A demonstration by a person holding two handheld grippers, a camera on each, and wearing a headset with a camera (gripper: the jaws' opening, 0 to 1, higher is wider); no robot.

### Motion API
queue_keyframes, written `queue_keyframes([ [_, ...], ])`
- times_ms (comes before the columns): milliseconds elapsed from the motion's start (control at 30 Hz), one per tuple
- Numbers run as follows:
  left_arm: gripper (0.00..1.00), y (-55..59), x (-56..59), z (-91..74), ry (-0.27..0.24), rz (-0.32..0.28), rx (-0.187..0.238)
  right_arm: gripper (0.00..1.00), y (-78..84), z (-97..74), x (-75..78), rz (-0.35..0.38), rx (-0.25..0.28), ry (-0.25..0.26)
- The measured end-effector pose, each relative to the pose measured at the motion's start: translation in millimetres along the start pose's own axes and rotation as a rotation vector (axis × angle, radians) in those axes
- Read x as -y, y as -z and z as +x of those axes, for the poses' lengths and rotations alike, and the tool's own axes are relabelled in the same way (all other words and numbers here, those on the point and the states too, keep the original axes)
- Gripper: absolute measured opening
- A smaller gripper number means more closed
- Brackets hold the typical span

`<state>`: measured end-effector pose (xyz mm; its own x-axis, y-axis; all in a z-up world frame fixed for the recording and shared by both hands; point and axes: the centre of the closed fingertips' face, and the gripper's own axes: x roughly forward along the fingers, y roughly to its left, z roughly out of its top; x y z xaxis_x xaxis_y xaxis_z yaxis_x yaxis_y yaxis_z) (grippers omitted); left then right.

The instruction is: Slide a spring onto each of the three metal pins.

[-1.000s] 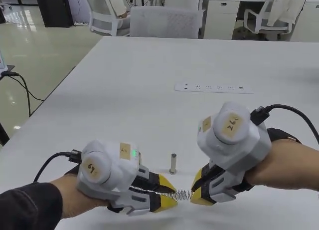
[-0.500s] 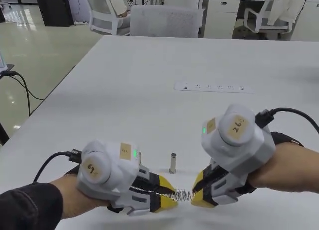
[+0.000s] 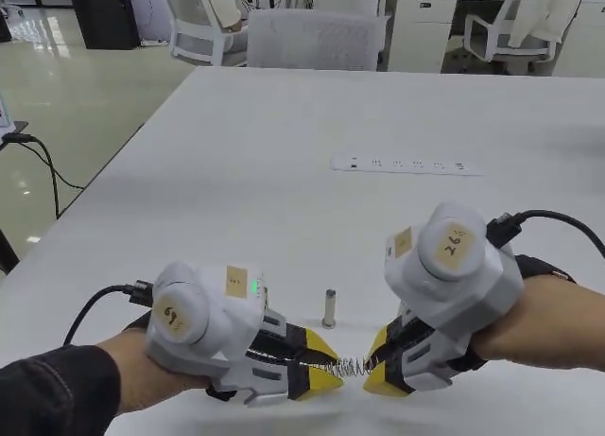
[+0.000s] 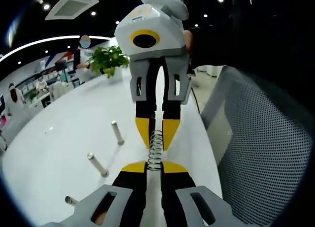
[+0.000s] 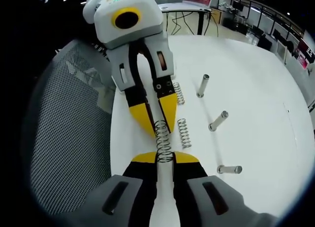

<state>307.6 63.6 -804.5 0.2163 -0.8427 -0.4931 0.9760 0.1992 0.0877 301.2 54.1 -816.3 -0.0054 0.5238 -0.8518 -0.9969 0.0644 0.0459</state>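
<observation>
Your right claw [image 3: 378,374] has dropped a little and closed in on the left claw [image 3: 326,372] over the last second, so less of the spring [image 3: 352,365] shows between them than before. I read that as a handover or re-grip, not yet a threading move: none of the pins [image 5: 218,120] carries a spring.

Both claws are pinched narrow on the same spring, one on each end. It hangs just above the counter [image 3: 284,171], close to its near edge, with the nearest pin [image 3: 329,307] just beyond it.

The spring's long axis lies level, running straight from claw to claw across your front, one open end into each. The pins stand upright. So you will likely need to let go with one claw and swing the freed end down before it can slide over a pin top.

Two loose springs [image 5: 183,132] lie flat on the counter beside the claws.
</observation>
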Motion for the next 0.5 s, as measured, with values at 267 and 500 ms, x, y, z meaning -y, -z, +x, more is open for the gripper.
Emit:
queue_keyframes([
  [267, 0.02, 0.4, 0.1, 0.1, -0.002, -0.004, -0.002, 0.08, -14.5, -7.7, -1.1, -0.012, 0.025, 0.013],
  [500, 0.02, 1.8, 2.2, 1.8, 0.003, -0.009, -0.005, 0.08, -24.5, -8.7, -4.2, -0.022, 0.041, 0.011],
])
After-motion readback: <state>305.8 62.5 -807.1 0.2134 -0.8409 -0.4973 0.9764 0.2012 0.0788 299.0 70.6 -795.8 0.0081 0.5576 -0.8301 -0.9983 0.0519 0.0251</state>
